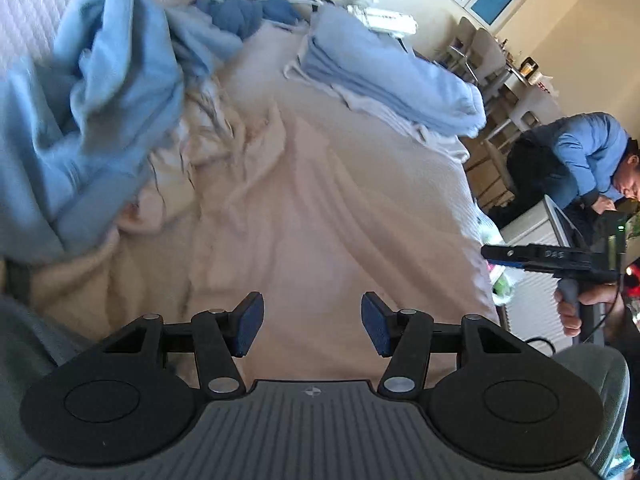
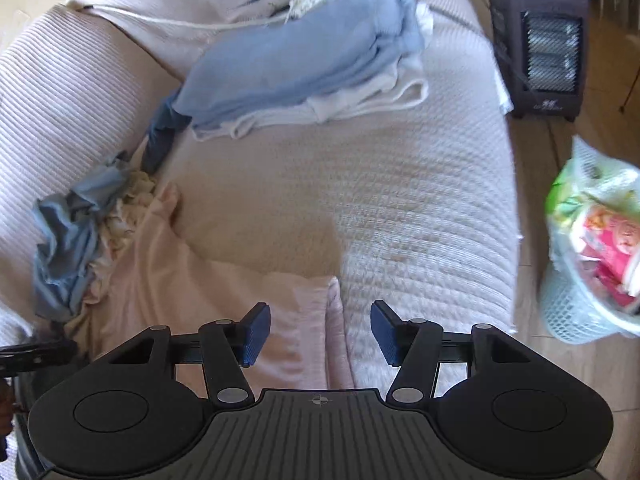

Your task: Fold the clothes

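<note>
Pink garment (image 2: 224,280) below parted jaws, untouched

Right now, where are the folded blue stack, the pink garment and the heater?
Folded blue stack (image 2: 304,64): right wrist view, top layer's middle.
Pink garment (image 2: 224,280): right wrist view, flat middle.
Heater (image 2: 552,56): right wrist view, front grille.

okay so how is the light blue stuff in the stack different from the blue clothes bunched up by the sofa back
The stacked blue clothes lie flat and folded, edges lined up; the bunched blue clothes are crumpled with no clear shape.
The stacked blue clothes rest on folded white pieces; the bunched blue clothes are tangled with cream fabric.
Both are light blue and lie on the ribbed sofa cover.
</note>
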The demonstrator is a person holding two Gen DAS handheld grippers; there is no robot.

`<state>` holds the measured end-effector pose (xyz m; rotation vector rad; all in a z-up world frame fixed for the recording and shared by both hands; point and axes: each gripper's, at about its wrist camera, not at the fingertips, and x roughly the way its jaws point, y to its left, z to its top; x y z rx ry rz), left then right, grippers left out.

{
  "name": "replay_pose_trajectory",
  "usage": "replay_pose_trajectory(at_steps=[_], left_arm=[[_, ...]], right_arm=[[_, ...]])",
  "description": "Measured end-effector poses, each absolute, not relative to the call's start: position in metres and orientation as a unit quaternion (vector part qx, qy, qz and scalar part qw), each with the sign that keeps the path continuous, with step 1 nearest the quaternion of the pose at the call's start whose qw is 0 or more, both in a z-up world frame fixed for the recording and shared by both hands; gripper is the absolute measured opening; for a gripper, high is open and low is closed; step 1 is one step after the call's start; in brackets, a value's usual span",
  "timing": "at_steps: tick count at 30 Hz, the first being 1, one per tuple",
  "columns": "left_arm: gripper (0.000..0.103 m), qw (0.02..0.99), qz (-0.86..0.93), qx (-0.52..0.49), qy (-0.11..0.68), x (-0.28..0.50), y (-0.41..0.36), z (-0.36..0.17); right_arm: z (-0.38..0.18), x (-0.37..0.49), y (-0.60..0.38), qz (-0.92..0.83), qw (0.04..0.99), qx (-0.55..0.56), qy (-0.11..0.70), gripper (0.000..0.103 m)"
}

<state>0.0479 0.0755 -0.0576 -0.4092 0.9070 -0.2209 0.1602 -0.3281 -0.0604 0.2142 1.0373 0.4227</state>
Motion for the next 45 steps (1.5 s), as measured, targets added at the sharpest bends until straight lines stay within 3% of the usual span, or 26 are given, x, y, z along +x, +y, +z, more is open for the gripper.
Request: replay_pose_trajectory(at_steps=[4, 5, 7, 8, 17, 22, 25, 27, 29, 38, 45], left_arm=[[0.073, 0.894, -0.109, -0.182, 0.395, 0.078, 0.082, -0.046], [0.074, 0.899, -0.111, -0.176, 0.385, 0.091, 0.082, -0.047], [0.073, 0.915, -0.084, -0.135, 0.37, 0.122, 0.075, -0.053], [0.072, 0.919, -0.073, -0.114, 0.37, 0.135, 0.069, -0.056], [0.072, 0.928, -0.087, -0.1, 0.348, 0.169, 0.04, -0.05], [0.072, 0.915, -0.06, -0.071, 0.392, 0.175, 0.034, -0.077], [0.072, 0.905, -0.042, -0.066, 0.418, 0.175, 0.044, -0.093], [0.072, 0.904, -0.031, -0.073, 0.419, 0.168, 0.056, -0.092], [0.072, 0.905, -0.026, -0.08, 0.417, 0.161, 0.068, -0.087], [0.073, 0.9, -0.048, -0.123, 0.415, 0.091, 0.084, -0.06], [0.074, 0.892, -0.086, -0.136, 0.422, 0.045, 0.064, -0.057]], right_arm=[[-0.08, 0.175, -0.315, 0.219, 0.822, 0.102, 0.516, 0.059], [-0.082, 0.173, -0.309, 0.215, 0.826, 0.085, 0.514, 0.056], [-0.081, 0.168, -0.301, 0.192, 0.836, 0.064, 0.51, 0.041], [-0.08, 0.166, -0.298, 0.183, 0.84, 0.058, 0.508, 0.016], [-0.032, 0.174, -0.343, 0.12, 0.895, 0.067, 0.425, 0.016], [-0.056, 0.19, -0.355, 0.092, 0.885, 0.075, 0.45, 0.017], [-0.076, 0.194, -0.359, 0.086, 0.874, 0.118, 0.463, 0.022], [-0.075, 0.191, -0.365, 0.068, 0.877, 0.14, 0.454, 0.04], [-0.07, 0.187, -0.373, 0.053, 0.881, 0.153, 0.445, 0.046], [-0.039, 0.128, -0.386, 0.12, 0.855, 0.143, 0.484, 0.046], [-0.056, 0.087, -0.365, 0.14, 0.839, 0.103, 0.515, 0.046]])
